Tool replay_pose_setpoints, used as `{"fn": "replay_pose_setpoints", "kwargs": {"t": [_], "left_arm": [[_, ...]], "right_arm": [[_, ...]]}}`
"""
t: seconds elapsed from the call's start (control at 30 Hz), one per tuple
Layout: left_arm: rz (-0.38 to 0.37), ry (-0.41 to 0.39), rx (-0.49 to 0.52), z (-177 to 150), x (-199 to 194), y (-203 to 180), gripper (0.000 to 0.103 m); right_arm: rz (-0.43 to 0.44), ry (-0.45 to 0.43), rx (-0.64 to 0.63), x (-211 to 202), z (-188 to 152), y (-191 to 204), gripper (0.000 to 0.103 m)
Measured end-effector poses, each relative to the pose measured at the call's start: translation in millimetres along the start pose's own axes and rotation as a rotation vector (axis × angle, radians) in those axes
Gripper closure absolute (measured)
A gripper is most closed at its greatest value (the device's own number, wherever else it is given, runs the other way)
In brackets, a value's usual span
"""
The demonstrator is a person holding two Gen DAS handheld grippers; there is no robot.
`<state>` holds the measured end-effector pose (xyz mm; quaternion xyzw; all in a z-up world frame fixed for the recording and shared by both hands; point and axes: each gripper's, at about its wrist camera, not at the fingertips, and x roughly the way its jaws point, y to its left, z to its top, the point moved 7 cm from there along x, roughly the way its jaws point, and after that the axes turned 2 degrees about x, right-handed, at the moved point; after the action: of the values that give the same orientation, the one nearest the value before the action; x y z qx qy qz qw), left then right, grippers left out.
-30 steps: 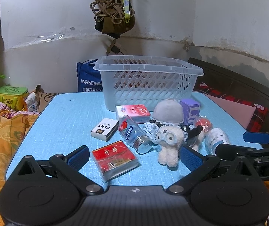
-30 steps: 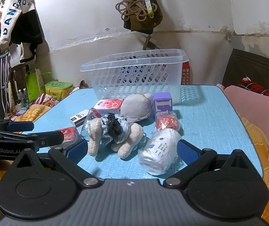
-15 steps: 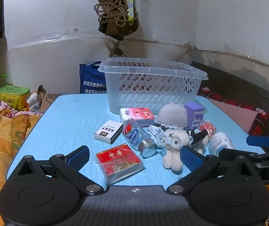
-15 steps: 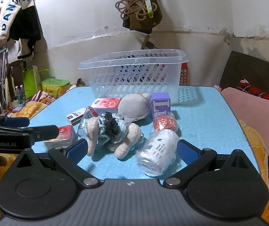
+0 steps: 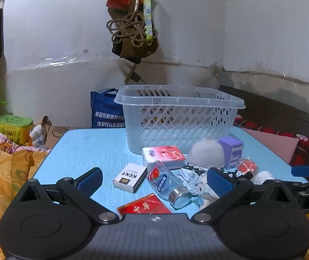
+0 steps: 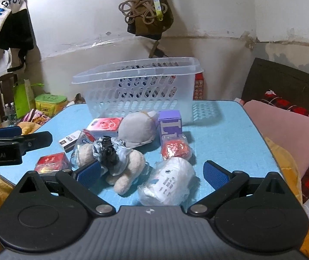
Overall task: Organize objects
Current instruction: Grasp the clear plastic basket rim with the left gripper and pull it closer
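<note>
The right gripper (image 6: 152,174) is staying wide open over the blue table (image 6: 223,138), with a white wrapped roll (image 6: 169,182) and a plush toy (image 6: 124,169) lying between its fingers.

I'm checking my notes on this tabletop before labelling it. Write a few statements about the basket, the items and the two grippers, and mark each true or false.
1. The plastic basket stands upright on the blue table. True.
2. The purple box lies inside the basket. False: it stands on the table in front of the basket.
3. The left gripper has its jaws shut on the KENT box. False: its jaws are open and hold nothing.
4. The clear bottle lies on its side. True.
5. The right gripper is open and holds nothing. True.
</note>
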<state>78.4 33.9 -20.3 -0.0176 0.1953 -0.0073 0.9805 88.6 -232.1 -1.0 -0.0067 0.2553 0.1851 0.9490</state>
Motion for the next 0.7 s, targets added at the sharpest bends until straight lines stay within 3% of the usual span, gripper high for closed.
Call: {"fn": "replay_pose_setpoints", "kwargs": {"t": [0.1,0.23,0.33,0.47,0.53,0.6,0.7], "left_arm": [[-0.015,0.002,0.024,6.1,1.4,-0.5,0.000],[-0.063,-0.027,0.054,35.6,2.0,6.7,0.000],[-0.013,-0.066,0.079,73.2,8.9,22.4,0.000],[0.027,-0.050,0.056,126.8,55.7,53.2,0.000],[0.055,-0.014,0.035,141.8,91.4,69.8,0.007],[0.085,0.057,0.007,145.2,129.1,84.8,0.025],[0.039,0.151,-0.045,137.6,164.7,90.3,0.044]], "right_arm": [[0.028,-0.022,0.004,-0.7,3.3,1.5,0.000],[0.086,-0.114,0.057,-7.6,11.2,-4.4,0.000],[0.091,-0.133,0.090,-2.3,15.0,-11.6,0.000],[0.104,-0.122,0.116,6.2,17.4,-13.5,0.000],[0.108,-0.132,0.118,7.0,19.5,-13.8,0.000],[0.097,-0.140,0.113,6.8,21.3,-14.9,0.000],[0.081,-0.142,0.094,7.3,22.5,-16.5,0.000]]}}
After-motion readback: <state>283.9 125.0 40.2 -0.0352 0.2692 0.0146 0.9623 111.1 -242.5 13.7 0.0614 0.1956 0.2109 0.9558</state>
